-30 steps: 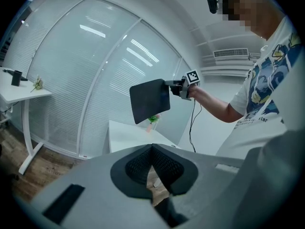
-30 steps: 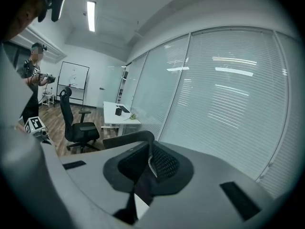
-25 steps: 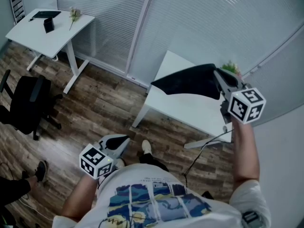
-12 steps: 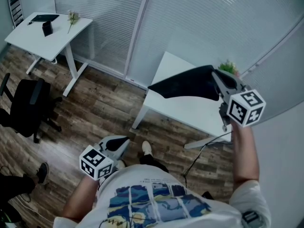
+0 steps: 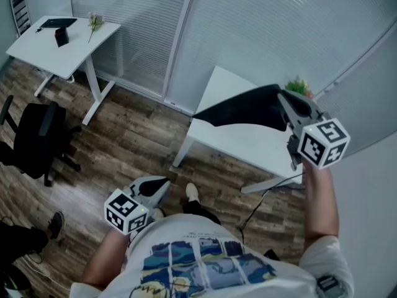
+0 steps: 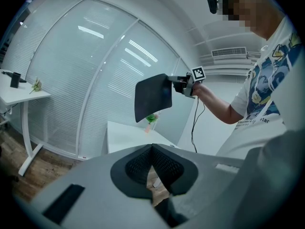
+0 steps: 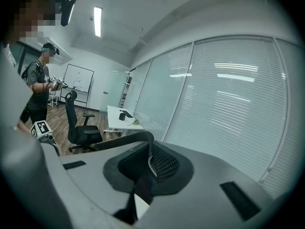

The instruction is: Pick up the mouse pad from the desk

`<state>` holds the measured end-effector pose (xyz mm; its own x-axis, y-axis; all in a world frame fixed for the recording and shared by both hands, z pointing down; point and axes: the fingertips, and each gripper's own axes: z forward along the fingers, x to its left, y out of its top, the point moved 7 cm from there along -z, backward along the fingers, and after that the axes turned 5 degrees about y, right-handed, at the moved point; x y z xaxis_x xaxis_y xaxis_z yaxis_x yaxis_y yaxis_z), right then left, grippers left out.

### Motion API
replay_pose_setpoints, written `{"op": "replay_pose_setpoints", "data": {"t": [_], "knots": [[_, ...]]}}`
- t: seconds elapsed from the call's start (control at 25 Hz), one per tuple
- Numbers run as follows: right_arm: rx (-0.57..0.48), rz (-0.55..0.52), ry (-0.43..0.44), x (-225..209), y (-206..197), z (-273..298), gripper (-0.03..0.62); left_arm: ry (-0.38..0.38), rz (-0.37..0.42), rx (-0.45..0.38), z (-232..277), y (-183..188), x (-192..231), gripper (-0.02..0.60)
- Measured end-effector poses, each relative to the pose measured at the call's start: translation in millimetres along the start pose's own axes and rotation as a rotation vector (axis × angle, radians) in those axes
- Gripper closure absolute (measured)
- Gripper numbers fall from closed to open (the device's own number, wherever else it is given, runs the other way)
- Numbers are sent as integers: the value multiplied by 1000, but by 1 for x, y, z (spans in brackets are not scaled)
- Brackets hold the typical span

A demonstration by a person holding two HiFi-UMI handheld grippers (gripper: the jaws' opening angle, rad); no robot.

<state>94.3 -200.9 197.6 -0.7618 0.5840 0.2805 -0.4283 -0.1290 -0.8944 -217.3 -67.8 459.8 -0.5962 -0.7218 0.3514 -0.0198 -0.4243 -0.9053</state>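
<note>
Right gripper (image 5: pixel 283 99) clamps mouse pad (image 5: pixel 242 108) | long axis left-right | free end left

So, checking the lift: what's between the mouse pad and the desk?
Left gripper view: mouse pad hangs clear above the desk; only a small plant shows between.
</note>
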Motion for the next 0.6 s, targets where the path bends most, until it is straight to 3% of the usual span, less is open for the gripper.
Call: {"op": "replay_pose_setpoints", "data": {"t": [0.6], "knots": [[-13,3,-10,3,6,-5,571,-4,-4,6,-2,0,1,580]]}}
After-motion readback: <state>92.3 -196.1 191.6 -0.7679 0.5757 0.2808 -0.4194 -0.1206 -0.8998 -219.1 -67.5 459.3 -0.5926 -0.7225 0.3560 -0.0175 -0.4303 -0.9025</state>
